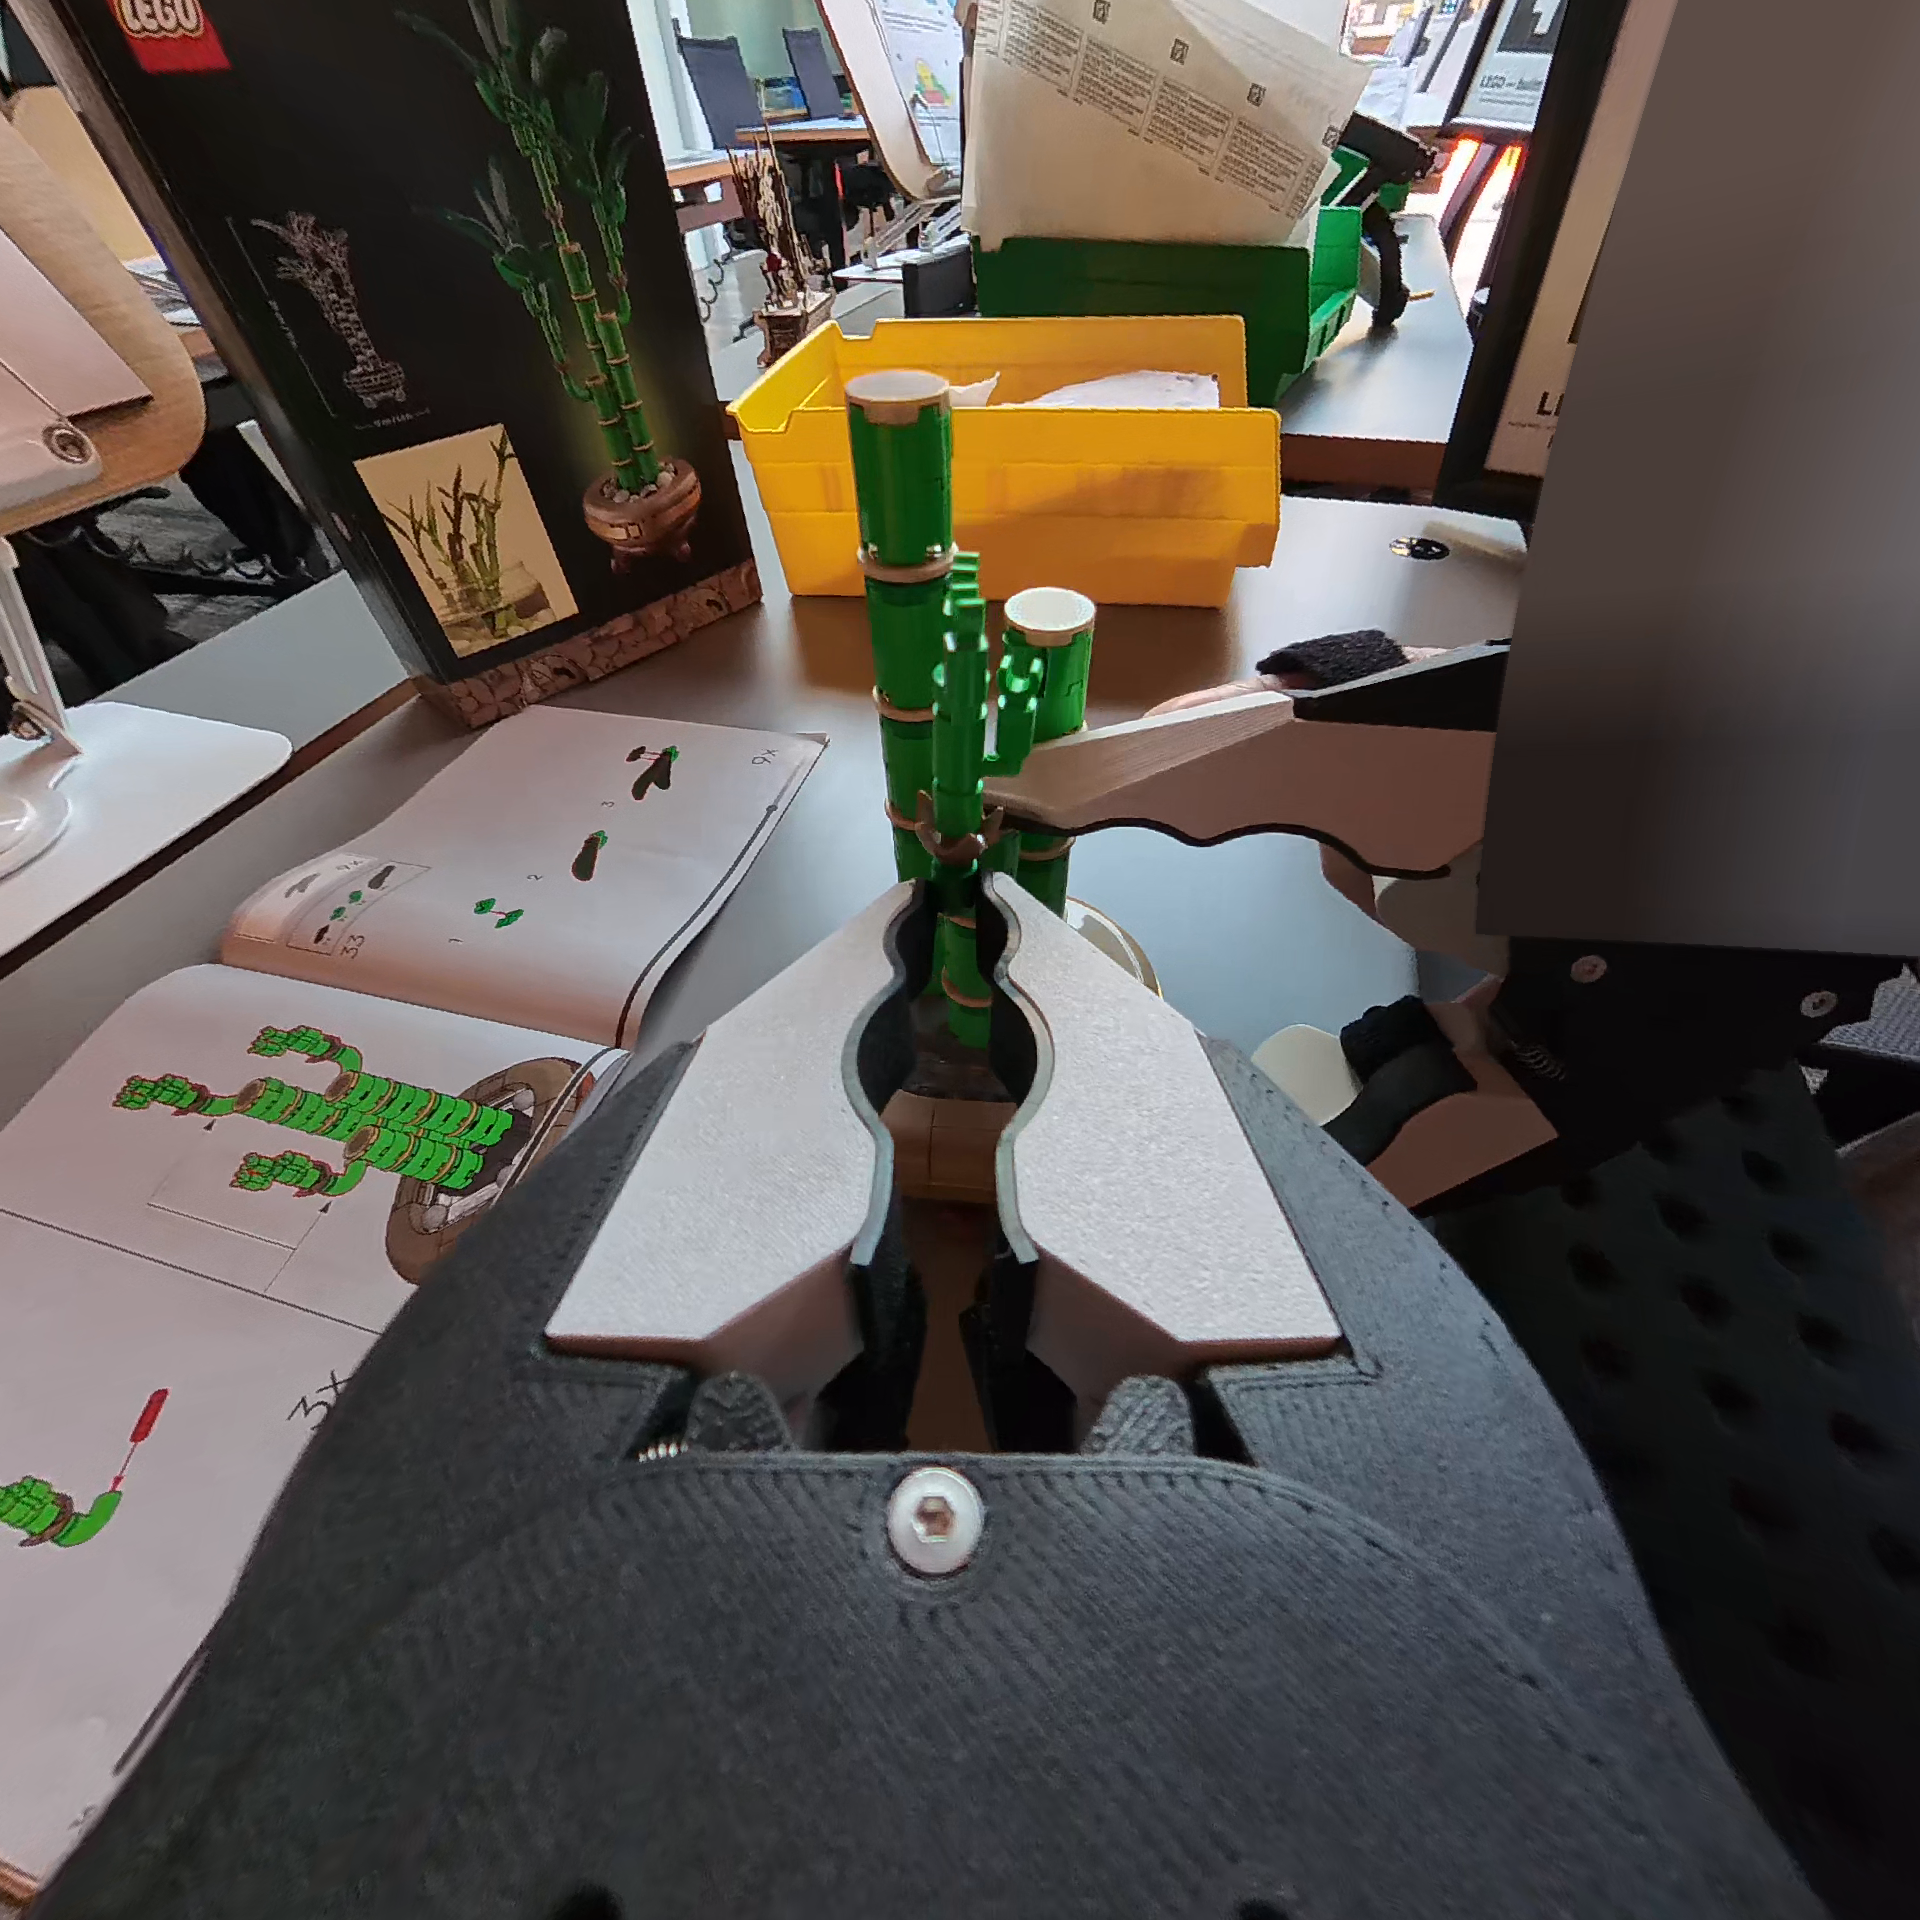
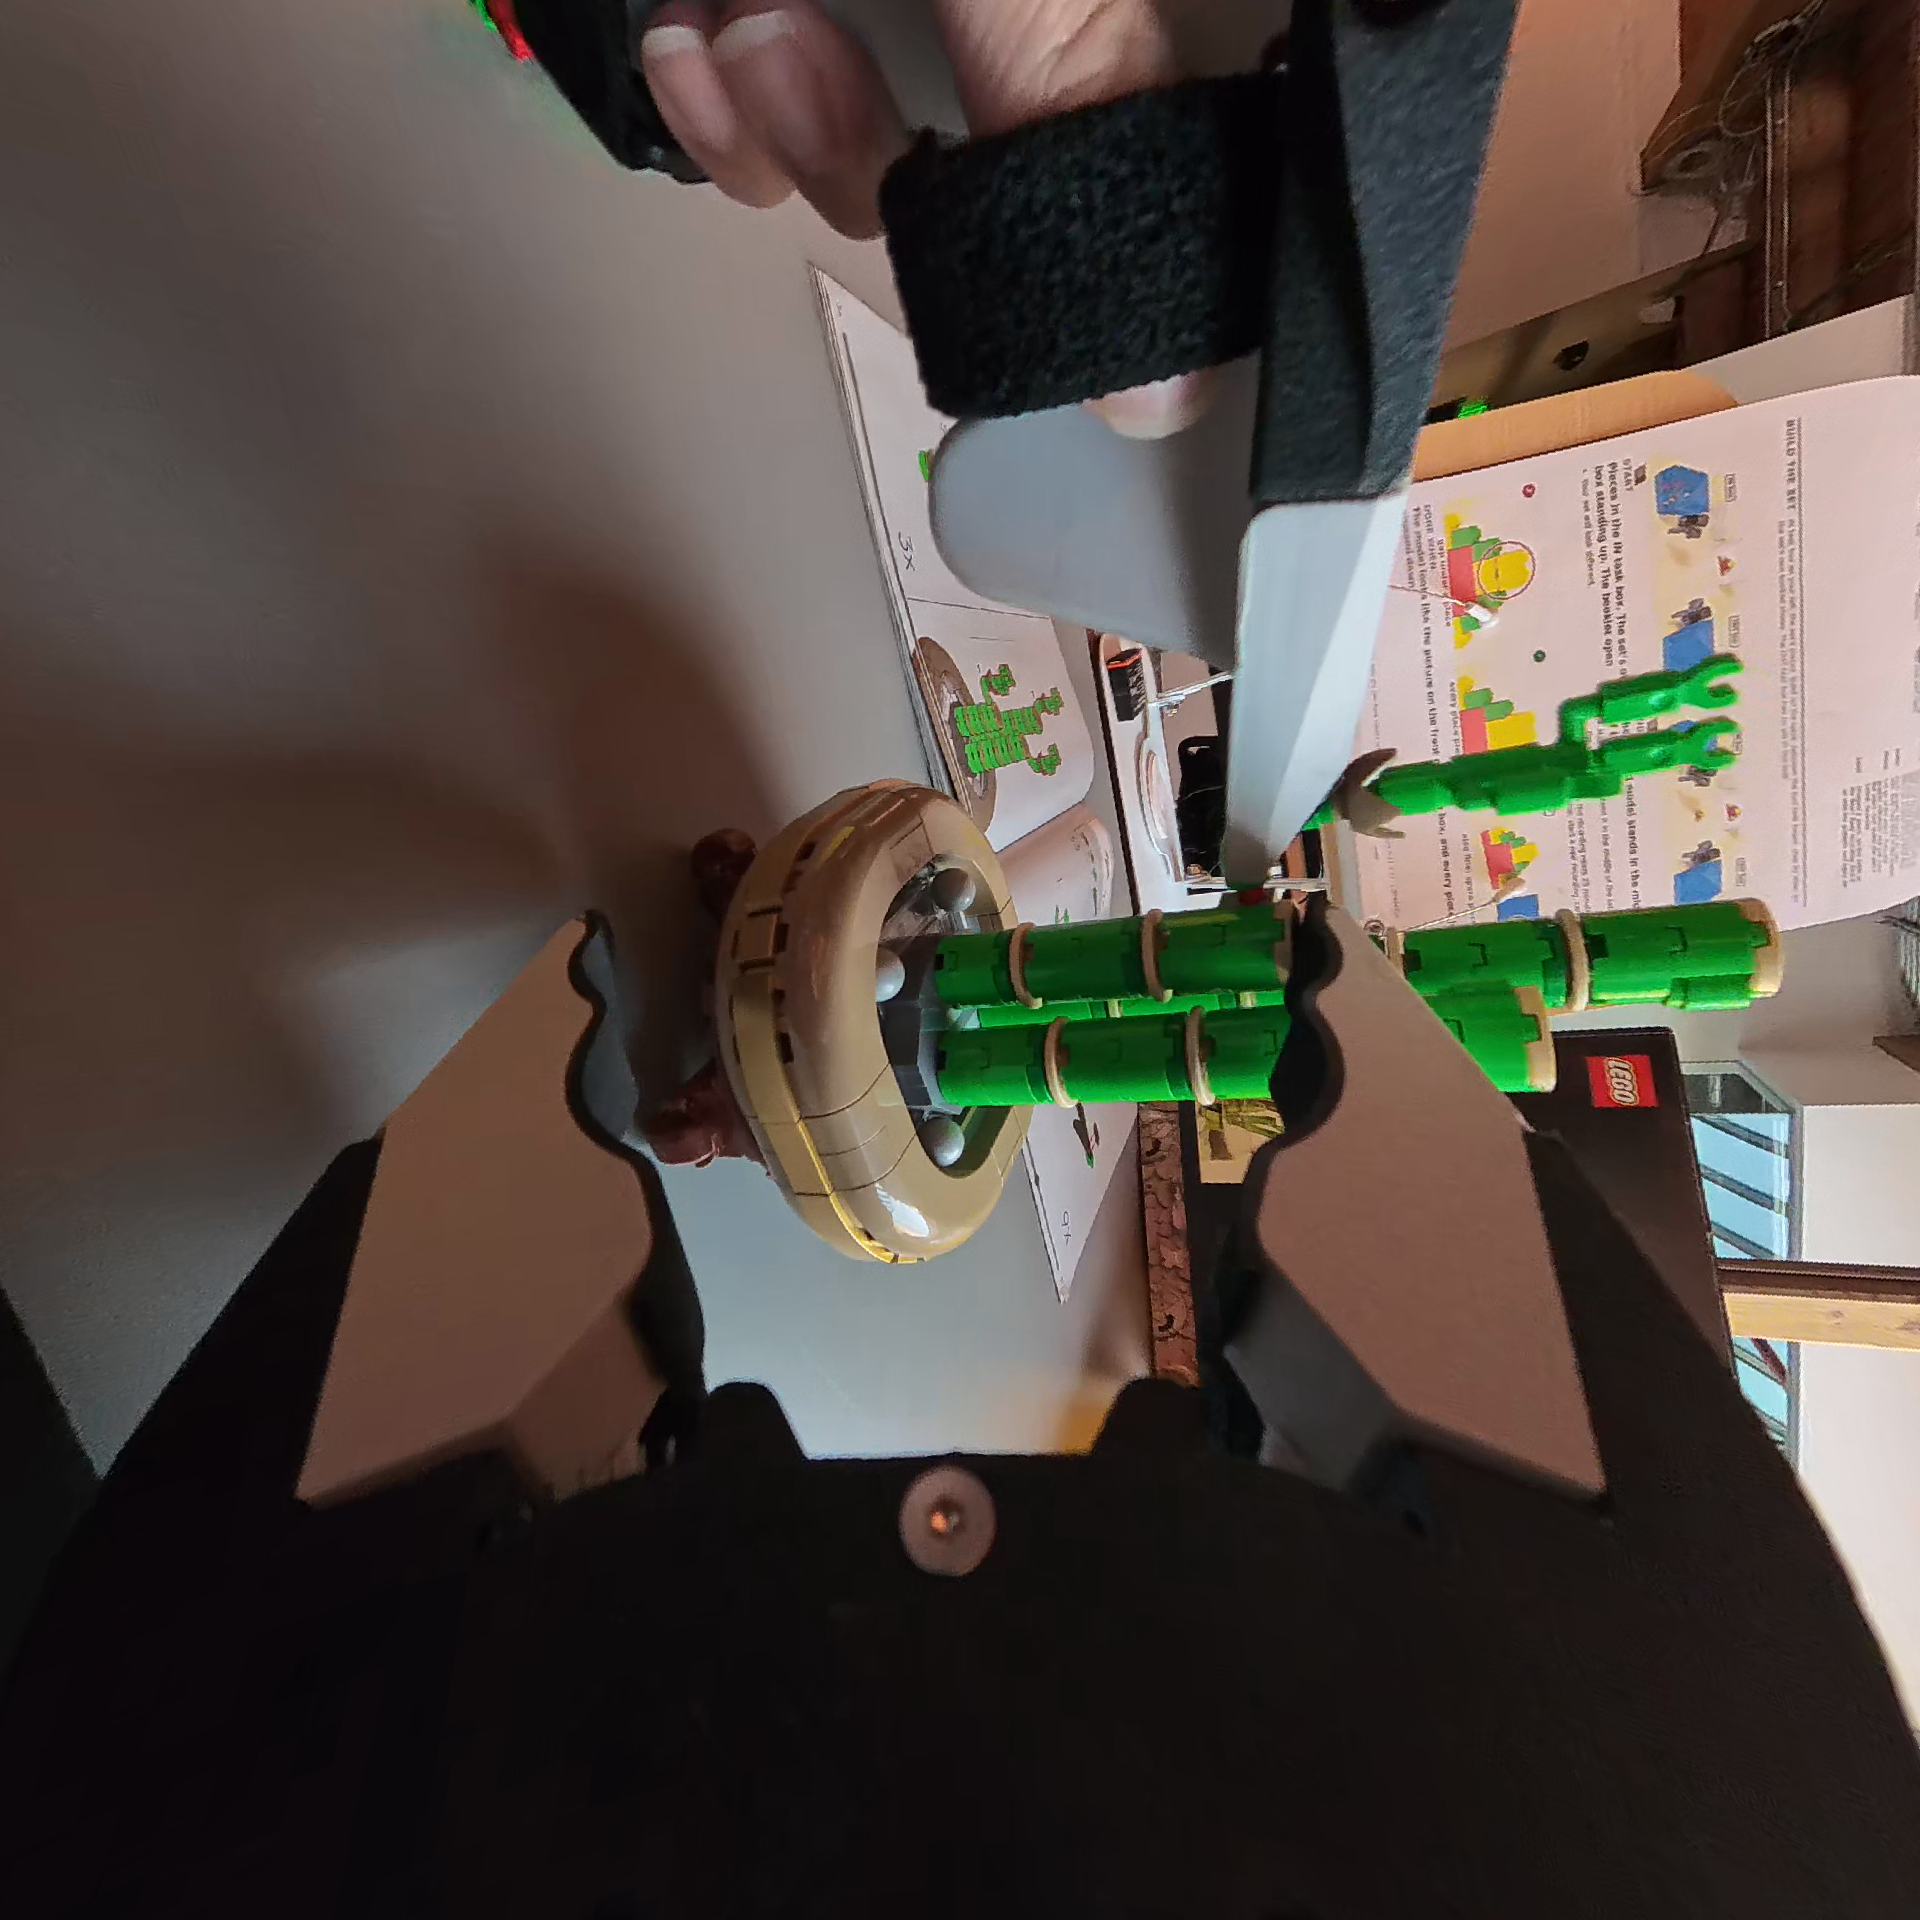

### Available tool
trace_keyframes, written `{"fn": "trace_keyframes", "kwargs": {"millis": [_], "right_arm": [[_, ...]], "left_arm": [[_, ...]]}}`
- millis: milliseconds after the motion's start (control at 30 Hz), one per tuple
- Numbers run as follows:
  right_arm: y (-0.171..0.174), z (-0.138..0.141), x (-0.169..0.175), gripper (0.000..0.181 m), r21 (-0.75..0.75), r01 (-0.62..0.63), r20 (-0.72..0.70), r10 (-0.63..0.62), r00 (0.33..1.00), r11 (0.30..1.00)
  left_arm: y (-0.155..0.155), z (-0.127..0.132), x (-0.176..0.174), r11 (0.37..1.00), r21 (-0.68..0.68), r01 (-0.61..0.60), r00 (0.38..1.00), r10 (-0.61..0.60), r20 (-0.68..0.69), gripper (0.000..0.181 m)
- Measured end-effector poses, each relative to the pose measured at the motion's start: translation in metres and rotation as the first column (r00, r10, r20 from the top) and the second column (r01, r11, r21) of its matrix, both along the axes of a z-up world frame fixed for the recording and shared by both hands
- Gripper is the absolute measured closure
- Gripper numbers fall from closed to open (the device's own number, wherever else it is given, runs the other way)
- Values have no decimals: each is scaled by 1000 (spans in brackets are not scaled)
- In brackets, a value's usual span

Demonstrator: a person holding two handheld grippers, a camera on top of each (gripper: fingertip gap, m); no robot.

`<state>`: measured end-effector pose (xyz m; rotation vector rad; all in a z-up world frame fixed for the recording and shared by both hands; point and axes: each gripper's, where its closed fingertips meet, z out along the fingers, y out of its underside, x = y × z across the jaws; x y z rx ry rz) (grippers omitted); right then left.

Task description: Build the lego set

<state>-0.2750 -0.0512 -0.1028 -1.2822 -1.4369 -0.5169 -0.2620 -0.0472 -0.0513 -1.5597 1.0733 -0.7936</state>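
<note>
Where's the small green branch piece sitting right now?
In the left wrist view the green branch piece stands upright just past the left gripper, pinched at its base, between the tall bamboo stalk and the shorter stalk.

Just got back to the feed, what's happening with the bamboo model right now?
The left gripper is shut on a thin green branch, holding it upright against the bamboo stalks that stand in the tan pot. The right gripper is open, its fingers either side of the model, one by the pot and one against the stalks. The booklet lies open nearby.
</note>
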Motion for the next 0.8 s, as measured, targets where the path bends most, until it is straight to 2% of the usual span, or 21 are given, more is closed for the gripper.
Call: {"fn": "trace_keyframes", "kwargs": {"millis": [233, 567, 800], "right_arm": [[-2, -1, 0, 52, -13, -3, -3, 3, 1000, 1000], [-3, -1, -1, 52, -30, -11, -8, 10, 1000, 999], [-3, 0, -1, 52, -37, -11, -13, 10, 1000, 999]], "left_arm": [[0, 0, 1, 998, 41, -46, 998, 48, -31, 174], [1, 0, 1, 999, -40, 16, 1000, -16, -17, 174], [1, -1, 1, 999, 15, -34, 998, 35, -53, 174]]}}
